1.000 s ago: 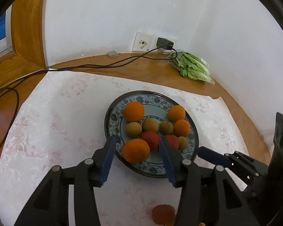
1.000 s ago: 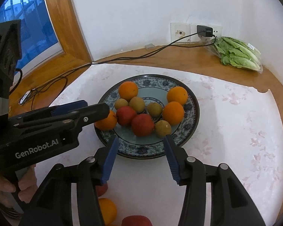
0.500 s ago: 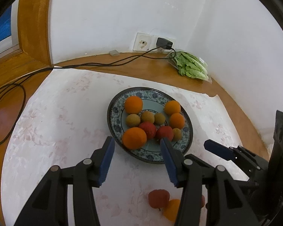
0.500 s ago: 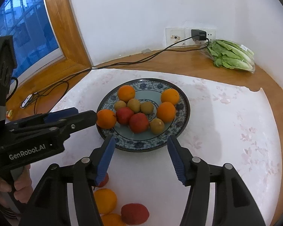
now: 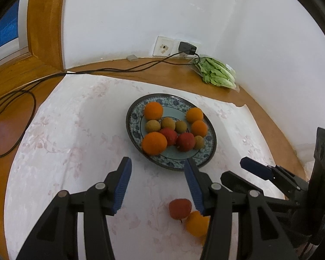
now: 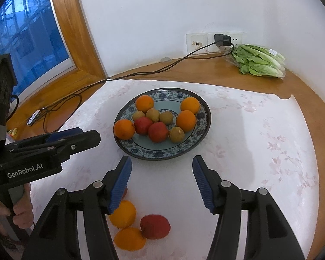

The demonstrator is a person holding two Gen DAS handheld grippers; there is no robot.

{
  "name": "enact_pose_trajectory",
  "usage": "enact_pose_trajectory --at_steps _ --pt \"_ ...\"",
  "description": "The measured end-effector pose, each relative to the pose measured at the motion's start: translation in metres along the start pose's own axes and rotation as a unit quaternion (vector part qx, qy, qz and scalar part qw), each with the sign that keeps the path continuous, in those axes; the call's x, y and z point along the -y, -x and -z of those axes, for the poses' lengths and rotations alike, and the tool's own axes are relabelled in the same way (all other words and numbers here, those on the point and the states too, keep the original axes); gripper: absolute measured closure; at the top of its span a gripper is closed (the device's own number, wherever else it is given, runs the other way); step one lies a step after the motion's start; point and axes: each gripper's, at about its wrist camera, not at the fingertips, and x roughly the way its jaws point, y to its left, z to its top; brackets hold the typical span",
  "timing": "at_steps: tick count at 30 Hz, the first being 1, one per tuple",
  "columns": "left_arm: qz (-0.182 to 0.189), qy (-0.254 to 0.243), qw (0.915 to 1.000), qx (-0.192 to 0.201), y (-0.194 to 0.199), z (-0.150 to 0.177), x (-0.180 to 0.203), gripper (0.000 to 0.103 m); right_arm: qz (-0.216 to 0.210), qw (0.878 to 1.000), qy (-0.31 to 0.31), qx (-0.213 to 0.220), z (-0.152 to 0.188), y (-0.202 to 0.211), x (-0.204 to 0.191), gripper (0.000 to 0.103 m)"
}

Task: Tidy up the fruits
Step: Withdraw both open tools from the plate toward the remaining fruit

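Note:
A blue patterned plate (image 5: pixel 132 112) (image 6: pixel 201 134) holds several oranges, two red apples and small brown fruits. The nearest orange (image 5: pixel 154 143) (image 6: pixel 124 129) sits on its rim. Loose on the cloth near me lie a red apple (image 5: pixel 179 208) (image 6: pixel 155 226) and oranges (image 5: pixel 197 223) (image 6: pixel 122 214). My left gripper (image 5: pixel 156 179) is open and empty, short of the plate. My right gripper (image 6: pixel 161 182) is open and empty above the loose fruit. The left gripper also shows in the right wrist view (image 6: pixel 75 137).
A white floral cloth (image 5: pixel 65 134) covers the wooden table. A bag of lettuce (image 6: pixel 257 61) lies at the back right by the wall socket (image 6: pixel 222 40). A black cable (image 5: pixel 119 69) runs along the back and loops at the left. A window is at the far left.
Both grippers have drawn back from the plate towards me. The orange that stood between my left fingers now rests on the plate rim. More loose fruit has come into view.

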Motion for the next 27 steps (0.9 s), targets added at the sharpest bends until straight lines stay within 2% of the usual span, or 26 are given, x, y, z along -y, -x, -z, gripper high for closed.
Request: enact_pose_trajectory --at_steps 13,27 --pt "0.016 -0.007 0.9997 -0.015 0.012 0.022 0.008 0.050 0.002 1.000 0.001 -0.009 0.023 0.021 -0.004 0.043" --pt "0.017 -0.005 0.9985 -0.051 -0.013 0.037 0.020 0.050 -0.016 0.999 -0.024 -0.036 0.048 0.019 0.004 0.043"
